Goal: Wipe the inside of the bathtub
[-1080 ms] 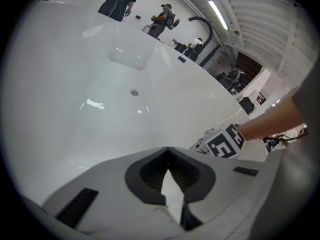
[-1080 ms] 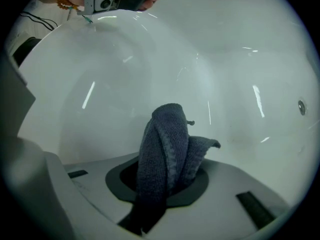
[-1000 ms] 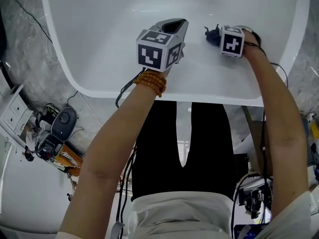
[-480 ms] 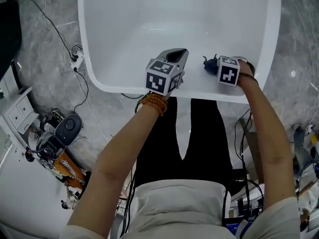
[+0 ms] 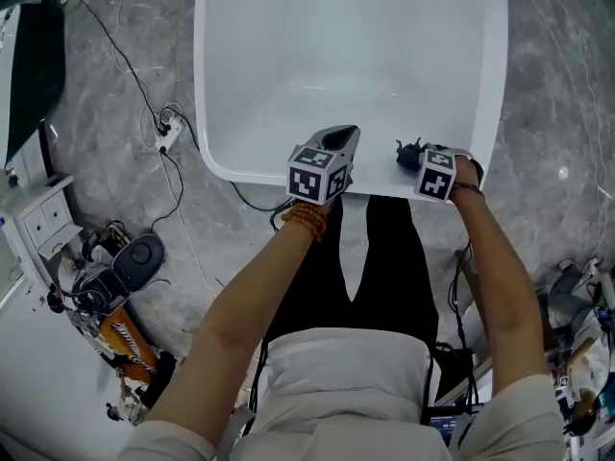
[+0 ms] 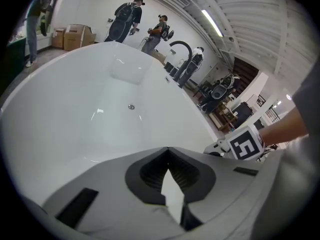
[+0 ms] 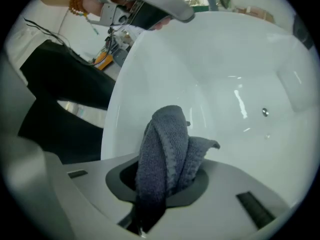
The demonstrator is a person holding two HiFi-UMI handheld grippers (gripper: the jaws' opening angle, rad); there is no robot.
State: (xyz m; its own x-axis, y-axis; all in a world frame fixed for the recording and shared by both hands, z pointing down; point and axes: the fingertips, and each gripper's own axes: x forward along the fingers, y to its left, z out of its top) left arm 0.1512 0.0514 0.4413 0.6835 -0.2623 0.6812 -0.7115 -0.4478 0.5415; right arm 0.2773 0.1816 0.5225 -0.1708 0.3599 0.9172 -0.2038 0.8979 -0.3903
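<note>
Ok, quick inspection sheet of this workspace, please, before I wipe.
Surface: white bathtub, inside bare and glossy; small metal drain.
Job's things: dark grey cloth, bunched in right gripper.
Clutter: gear heap on grey marble floor, left of tub.
Grippers: left gripper shut, empty, over near rim; right gripper shut on cloth.
Cables: black cables on floor beside tub.
Surroundings: people standing beyond tub; cardboard boxes.

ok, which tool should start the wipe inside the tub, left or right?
Right. The right tool is shut on the grey cloth at the near rim of the bathtub, pointing in. The left tool is shut and empty, so it has nothing to wipe with.
</note>
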